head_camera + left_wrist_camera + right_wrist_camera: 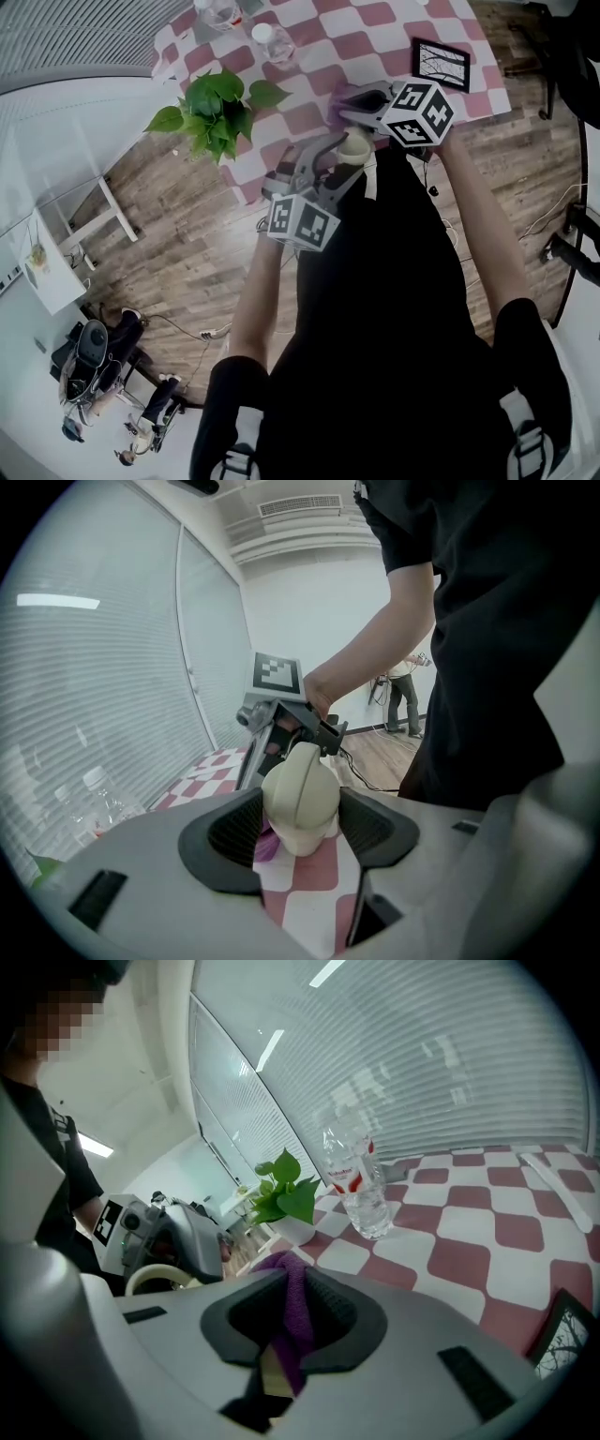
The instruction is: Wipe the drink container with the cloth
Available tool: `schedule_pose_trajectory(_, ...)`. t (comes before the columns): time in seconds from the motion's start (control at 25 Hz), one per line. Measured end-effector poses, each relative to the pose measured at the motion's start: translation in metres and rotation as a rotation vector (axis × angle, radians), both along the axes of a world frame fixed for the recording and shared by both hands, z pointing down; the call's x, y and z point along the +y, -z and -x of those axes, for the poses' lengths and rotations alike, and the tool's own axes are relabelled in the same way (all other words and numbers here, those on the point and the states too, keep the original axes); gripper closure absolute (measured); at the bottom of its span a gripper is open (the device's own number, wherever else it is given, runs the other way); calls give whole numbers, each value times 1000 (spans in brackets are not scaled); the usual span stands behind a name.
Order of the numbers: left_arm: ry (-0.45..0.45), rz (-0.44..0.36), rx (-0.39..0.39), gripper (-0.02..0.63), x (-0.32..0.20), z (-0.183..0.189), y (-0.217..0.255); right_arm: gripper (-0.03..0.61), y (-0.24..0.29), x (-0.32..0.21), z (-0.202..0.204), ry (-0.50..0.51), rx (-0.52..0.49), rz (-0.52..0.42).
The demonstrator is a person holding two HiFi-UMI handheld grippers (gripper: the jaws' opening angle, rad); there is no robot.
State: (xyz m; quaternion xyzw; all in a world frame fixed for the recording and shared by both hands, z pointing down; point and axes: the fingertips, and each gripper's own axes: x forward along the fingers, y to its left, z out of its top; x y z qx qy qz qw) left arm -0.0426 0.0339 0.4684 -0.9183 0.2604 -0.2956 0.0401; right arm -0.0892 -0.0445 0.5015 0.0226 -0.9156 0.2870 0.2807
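A cream cup is clamped in the left gripper and a purple cloth pinched in the right gripper, above a checked tablecloth.

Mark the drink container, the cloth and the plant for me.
drink container point(300, 797): left gripper view, on its rounded cream body.
cloth point(292, 1309): right gripper view, on the pinched purple fold.
plant point(220, 105): head view, on the middle of its leaves.

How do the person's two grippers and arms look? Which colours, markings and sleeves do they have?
The left gripper and right gripper have grey bodies with black ribbed pads. Each carries a white cube with black square markers. The person wears a black short-sleeved top.
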Motion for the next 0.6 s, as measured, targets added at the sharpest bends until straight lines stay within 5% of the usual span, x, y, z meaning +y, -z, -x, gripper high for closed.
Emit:
schedule_pose_trajectory(0.36, 5, 34, 46, 342, -12, -3, 3, 512, 58, -4, -9, -100, -211, 77)
schedule_pose_trajectory(0.6, 40, 79, 86, 342, -22, -2, 3, 512, 91, -16, -18, -201, -322, 35)
